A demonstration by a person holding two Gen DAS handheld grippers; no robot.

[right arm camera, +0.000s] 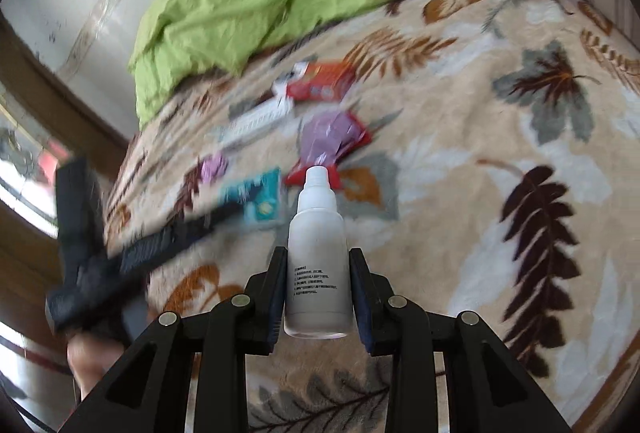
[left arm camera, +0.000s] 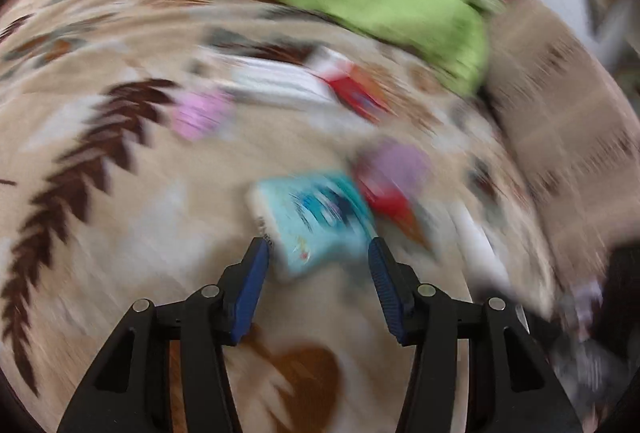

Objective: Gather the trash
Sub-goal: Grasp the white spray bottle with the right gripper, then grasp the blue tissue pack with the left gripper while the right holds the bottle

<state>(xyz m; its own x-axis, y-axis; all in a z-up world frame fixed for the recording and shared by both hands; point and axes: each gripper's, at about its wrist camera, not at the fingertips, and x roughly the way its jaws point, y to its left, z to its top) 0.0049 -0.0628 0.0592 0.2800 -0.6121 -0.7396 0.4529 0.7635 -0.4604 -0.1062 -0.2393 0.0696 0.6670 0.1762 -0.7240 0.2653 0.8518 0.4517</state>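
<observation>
**Bottle secured, blue packet lined up**

A white bottle (right arm camera: 318, 257) is pinched between the pads of the right gripper (right arm camera: 318, 265), low in the frame's centre. The left gripper (left arm camera: 318, 253) is held spread over a light-blue packet (left arm camera: 316, 221) (badly blurred), the pads not yet pressed on it. More wrappers are scattered mid-frame on the leaf-patterned blanket (right arm camera: 460, 153). Judged next: the 2 left fingers are to be lowered astride the packet, then closed.

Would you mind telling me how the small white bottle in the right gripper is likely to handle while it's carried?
The white bottle looks like smooth plastic, so it may slip between the right gripper pads. It's small, probably light. Being round, it would likely roll if dropped on the leaf-patterned blanket.
</observation>
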